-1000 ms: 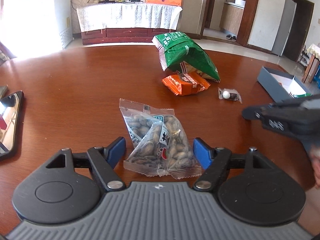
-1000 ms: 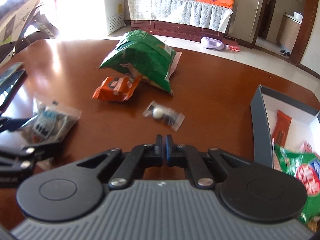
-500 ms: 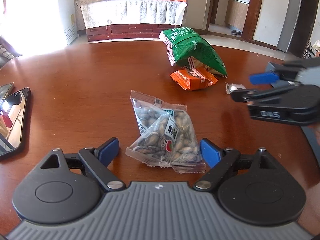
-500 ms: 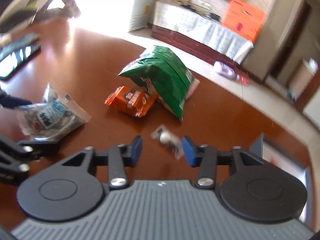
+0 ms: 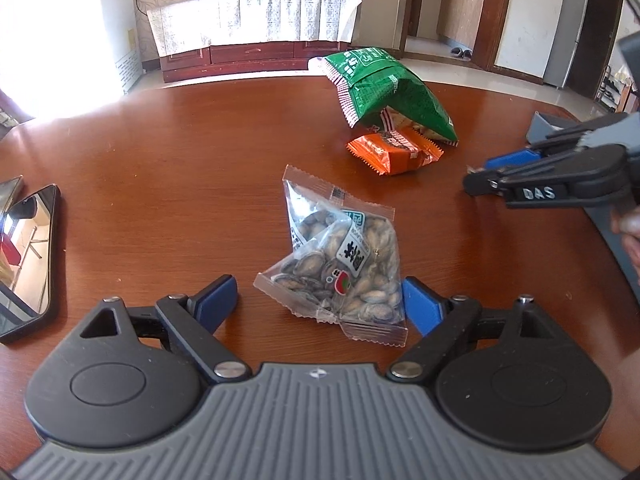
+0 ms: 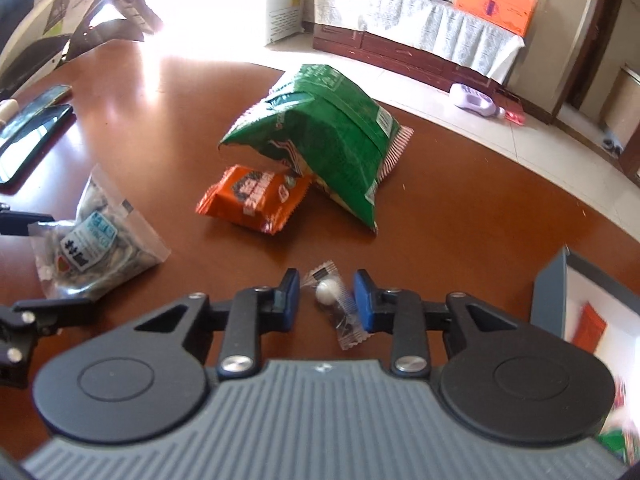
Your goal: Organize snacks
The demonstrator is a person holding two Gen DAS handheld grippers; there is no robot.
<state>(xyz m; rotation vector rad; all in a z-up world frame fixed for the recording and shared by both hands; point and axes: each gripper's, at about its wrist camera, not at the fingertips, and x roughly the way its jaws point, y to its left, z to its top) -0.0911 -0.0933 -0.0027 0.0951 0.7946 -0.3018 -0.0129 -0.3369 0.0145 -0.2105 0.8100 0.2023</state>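
— On the tabletop [image 5: 160,168], far left: two phones [image 5: 28,248] laid flat, well apart from the snacks, probably parked there to stay clear of the sorting.

— And nearer the middle?

— Left gripper [image 5: 316,300] low over the wood, jaws spread wide, nothing held. Clear seed packet [image 5: 344,264] lying flat between the blue pads [image 5: 418,304], near end inside the gap, right pad just beside its edge, left pad a little apart. Looks lined up for a pinch on the packet's near end.

— Further right?

— Orange snack pack [image 6: 256,196] tucked partly under the green chip bag [image 6: 324,140], both untouched, likely left for later turns.

— Then the right side?

— Right gripper [image 6: 326,300] also open, straddling the small wrapped candy [image 6: 332,300]. Candy closer to the right pad, possibly touching it; clear gap on the left. Not gripped yet, by the look of it.

— And the destination?

— Grey box [image 6: 548,292] at the far right edge, some packets already inside, blurred. Sensible spot: short carry from the candy.
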